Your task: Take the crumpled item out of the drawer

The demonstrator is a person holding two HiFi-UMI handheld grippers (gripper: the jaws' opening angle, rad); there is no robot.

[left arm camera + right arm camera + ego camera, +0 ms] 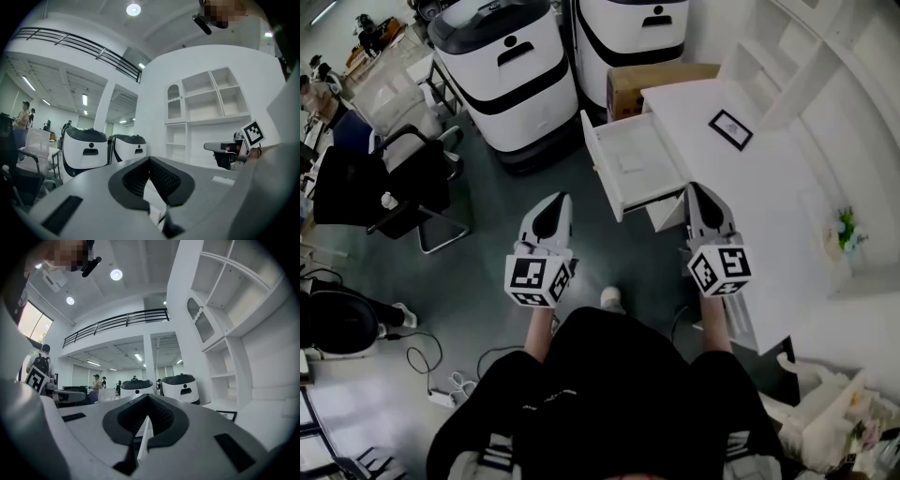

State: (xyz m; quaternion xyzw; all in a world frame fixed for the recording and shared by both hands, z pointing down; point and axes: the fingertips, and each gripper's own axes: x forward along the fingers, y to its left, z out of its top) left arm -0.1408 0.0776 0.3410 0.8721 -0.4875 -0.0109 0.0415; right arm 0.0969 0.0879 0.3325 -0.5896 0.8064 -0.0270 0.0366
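Note:
The white drawer (609, 178) stands pulled out of the white desk (741, 178). A pale, flat-looking item (630, 162) lies inside it, too faint to make out. My left gripper (558, 199) hangs over the grey floor, left of the drawer's front, jaws shut and empty. My right gripper (697, 189) is just right of the drawer, over the desk's front edge, also shut with nothing held. In the left gripper view the jaws (150, 161) meet at their tips and point at the room. The right gripper view shows its jaws (149, 399) closed the same way.
Two white-and-black machines (506, 70) and a cardboard box (656, 82) stand beyond the drawer. A small framed picture (730, 128) lies on the desk, and a plant (846, 228) at its right. Black chairs (384, 183) and floor cables (441, 375) are on the left.

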